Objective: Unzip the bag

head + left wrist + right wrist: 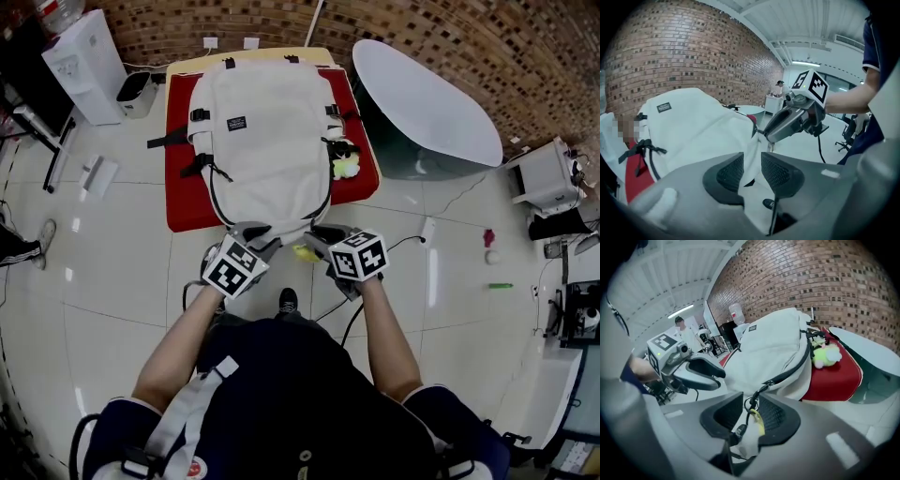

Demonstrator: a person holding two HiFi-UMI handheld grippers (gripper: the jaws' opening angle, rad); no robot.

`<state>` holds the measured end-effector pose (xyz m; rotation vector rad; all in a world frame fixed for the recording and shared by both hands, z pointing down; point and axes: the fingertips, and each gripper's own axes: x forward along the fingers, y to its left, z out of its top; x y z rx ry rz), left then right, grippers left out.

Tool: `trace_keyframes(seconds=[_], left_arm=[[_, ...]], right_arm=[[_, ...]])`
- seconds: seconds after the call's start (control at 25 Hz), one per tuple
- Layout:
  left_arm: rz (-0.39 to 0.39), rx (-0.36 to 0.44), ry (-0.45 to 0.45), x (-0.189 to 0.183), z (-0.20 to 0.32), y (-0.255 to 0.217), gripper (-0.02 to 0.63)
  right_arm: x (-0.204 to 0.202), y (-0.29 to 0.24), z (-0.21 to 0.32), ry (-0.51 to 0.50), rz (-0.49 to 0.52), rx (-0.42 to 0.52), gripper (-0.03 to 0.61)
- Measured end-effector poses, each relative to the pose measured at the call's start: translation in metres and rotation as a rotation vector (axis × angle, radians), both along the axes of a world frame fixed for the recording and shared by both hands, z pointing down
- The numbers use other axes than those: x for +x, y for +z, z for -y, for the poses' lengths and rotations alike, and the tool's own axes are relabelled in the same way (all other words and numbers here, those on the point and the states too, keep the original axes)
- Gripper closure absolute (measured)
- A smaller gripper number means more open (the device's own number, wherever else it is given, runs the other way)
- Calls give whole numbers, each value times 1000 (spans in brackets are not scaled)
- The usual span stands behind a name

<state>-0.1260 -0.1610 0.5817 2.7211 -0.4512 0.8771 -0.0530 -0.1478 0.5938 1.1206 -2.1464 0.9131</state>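
While the white bag (267, 141) lay flat on a red mat (187, 211) over the counter (187, 67), its long axis ran straight away from the person, with the near end overhanging the mat's front edge and meeting both tools. Item one, right hand-held gripper (751, 411): it was set at the bag's near end, pointing forward and slightly up along the bag, with the forearm stretched low in front of the body. Its jaws stood apart, and the zipper pull (751, 404), a ring with a yellow tag and a scrap of white cloth, hung in the gap between the pads, not clamped so far as its own view showed. Item two, left hand-held gripper (752, 161): it sat just beside the right one, on the bag's near left corner, with its jaws likewise parted. A fold of the bag's white fabric lay between the pads without being pinched. Item three, the dark zip track (797, 364): it curved from the pull up and away round the bag's right flank, towards the yellow-green plush toy (825, 354) at that side. Judgement: the right tool was the nearer to the pull. The coming move likely called for closing on it and drawing away along that track while the left tool steadied the cloth.
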Motion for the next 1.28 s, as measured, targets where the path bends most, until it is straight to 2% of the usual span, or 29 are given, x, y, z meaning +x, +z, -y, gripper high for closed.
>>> trace_keyframes(seconds=[0.08,0.2,0.28,0.48,0.52,0.72,0.84,0.96,1.12,1.2,1.28], left_arm=[[-32,-54,9,26,-13,2,494],[-65,-162,-61,55,-19,17,494],[-61,-199,-130,67,-18,28,494],[-41,-217,-299,97,-14,48,489],[-44,-222,-352,101,-11,52,469],[-11,-207,-647,101,7,73,469],[10,-215,-747,101,16,84,469],[29,-220,-792,101,22,91,479],[45,-178,-750,104,21,91,540],[41,-166,-710,106,16,83,546],[44,-156,-659,106,11,74,549]], right_arm=[[0,0,-6,-22,68,-20,434],[7,-3,-13,-58,142,-23,440],[21,-3,-17,-82,137,-18,443],[65,6,-30,-98,87,-13,489],[70,8,-32,-95,88,-12,495],[86,8,-38,-82,84,10,515],[95,2,-35,-77,64,32,523],[102,-5,-29,-77,36,57,534],[105,-8,-16,-105,-24,92,546],[101,-11,-4,-157,-90,136,545],[88,-14,7,-269,-180,202,510]])
